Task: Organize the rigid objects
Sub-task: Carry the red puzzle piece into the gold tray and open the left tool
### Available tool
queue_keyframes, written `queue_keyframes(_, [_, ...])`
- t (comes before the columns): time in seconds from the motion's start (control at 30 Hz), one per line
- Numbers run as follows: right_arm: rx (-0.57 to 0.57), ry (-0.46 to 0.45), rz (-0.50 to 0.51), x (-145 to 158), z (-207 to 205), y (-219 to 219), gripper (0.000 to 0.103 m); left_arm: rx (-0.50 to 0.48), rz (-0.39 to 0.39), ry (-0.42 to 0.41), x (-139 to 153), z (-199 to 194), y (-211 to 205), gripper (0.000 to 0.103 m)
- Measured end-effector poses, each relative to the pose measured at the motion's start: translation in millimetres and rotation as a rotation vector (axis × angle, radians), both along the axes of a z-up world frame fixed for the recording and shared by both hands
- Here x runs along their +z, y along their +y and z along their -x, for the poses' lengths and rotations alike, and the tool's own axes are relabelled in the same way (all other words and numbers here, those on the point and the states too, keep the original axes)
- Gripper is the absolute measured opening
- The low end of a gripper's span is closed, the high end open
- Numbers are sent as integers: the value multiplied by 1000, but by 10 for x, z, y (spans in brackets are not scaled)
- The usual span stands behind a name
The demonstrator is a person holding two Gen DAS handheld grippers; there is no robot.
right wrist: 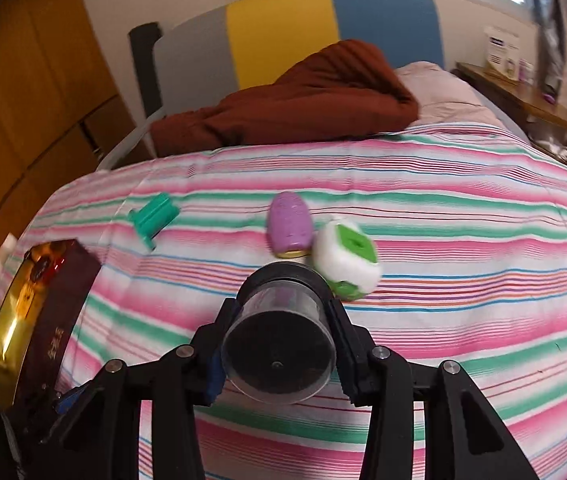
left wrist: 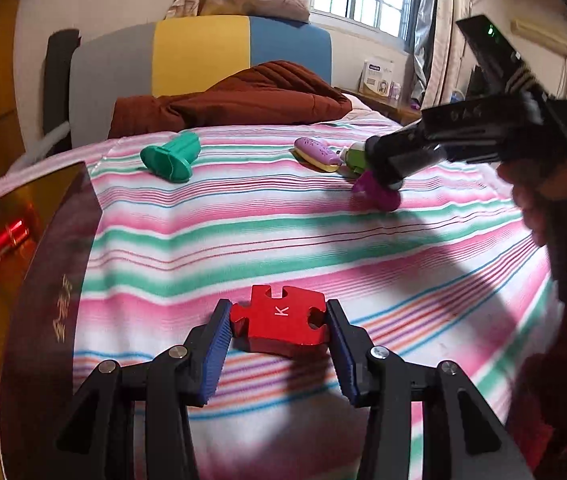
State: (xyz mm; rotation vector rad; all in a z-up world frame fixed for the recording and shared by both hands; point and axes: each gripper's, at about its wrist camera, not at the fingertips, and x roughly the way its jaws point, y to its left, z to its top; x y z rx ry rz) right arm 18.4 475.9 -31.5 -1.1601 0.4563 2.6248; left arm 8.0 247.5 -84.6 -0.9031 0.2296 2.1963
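A red puzzle-shaped block (left wrist: pixel 283 322) marked K sits between the blue pads of my left gripper (left wrist: pixel 277 312), which is shut on its two sides just above the striped bedsheet (left wrist: pixel 243 240). My right gripper (right wrist: pixel 281 312) is shut on a dark round jar (right wrist: pixel 279 344) with a clear wall, bottom end toward the camera. In the left wrist view that gripper (left wrist: pixel 387 168) hovers at the right, a magenta part (left wrist: pixel 377 194) showing at its tip. On the sheet lie a teal plastic piece (right wrist: pixel 153 220), a purple oval case (right wrist: pixel 288 228) and a white-and-green cube (right wrist: pixel 347 256).
A dark maroon box with a gold top (left wrist: pixel 43 280) stands at the bed's left edge. A brown blanket (right wrist: pixel 303 100) is bunched against the grey, yellow and blue headboard (right wrist: pixel 283 28). A wooden side table (right wrist: pixel 523 92) is at the far right. A hand (left wrist: pixel 543 200) holds the right gripper.
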Motion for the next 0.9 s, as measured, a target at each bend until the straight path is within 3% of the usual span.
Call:
queue_keyframes(0.23, [148,32,-1,15,74,-274,45,-31,-50,18,161,-175,-122,46])
queue_keyframes(0.47, [198,-66,-48,-160,171,-413,45,-31,-75,-3,258,-274,-271,46])
queue_keyframes(0.77, [249,-75,-63,-196,187,-497,45,24,-148,10,521,-289,-690,46])
queue_keyframes(0.9, [259,-77,-63,-202,194,-514,45,106,-159,3,570,-179,-983,46])
